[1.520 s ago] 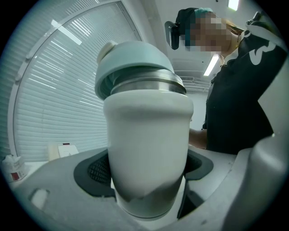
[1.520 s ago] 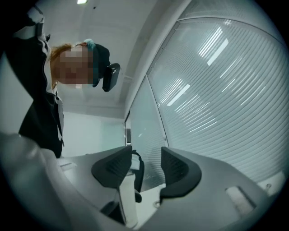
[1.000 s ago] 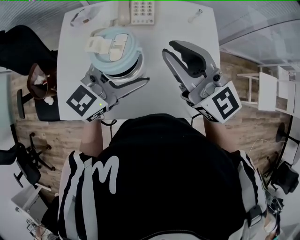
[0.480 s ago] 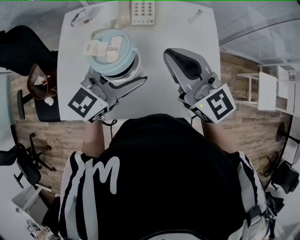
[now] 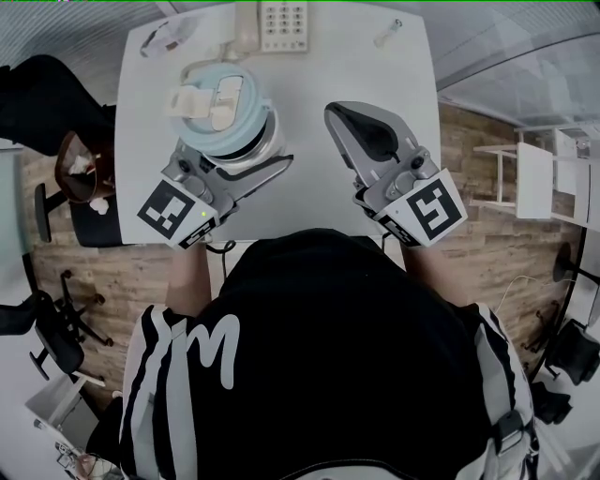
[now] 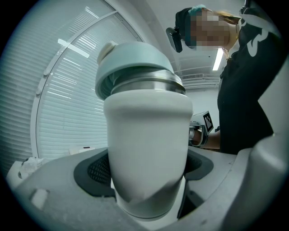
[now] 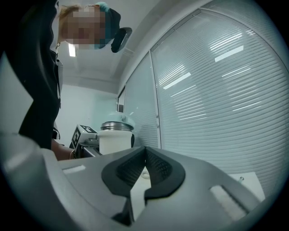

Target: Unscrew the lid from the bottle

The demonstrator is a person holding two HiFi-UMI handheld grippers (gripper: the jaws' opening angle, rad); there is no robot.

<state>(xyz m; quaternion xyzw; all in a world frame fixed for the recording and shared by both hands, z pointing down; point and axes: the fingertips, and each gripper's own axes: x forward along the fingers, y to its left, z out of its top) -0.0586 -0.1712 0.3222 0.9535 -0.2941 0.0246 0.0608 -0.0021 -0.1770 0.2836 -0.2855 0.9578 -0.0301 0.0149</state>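
Note:
A white bottle [image 5: 246,142] with a pale blue lid [image 5: 223,105] stands on the white table [image 5: 309,187], left of centre. My left gripper [image 5: 234,150] is shut on the bottle's body below the lid. In the left gripper view the bottle [image 6: 146,144] fills the gap between both dark pads [image 6: 92,170], and the lid [image 6: 135,67] is on top, over a metal collar. My right gripper [image 5: 339,114] is shut and holds nothing, a hand's width right of the bottle. In the right gripper view its jaws [image 7: 145,155] meet, with the bottle [image 7: 115,140] beyond on the left.
A telephone keypad [image 5: 284,23] sits at the table's far edge, with a small object [image 5: 389,33] to its right and another item [image 5: 167,36] at the far left corner. Chairs [image 5: 52,197] stand left of the table. Window blinds [image 7: 216,90] lie beyond it.
My right gripper's jaws have closed from open to shut, with nothing between them, and it has shifted slightly. The left gripper still holds the bottle; the lid's flap has turned a little.

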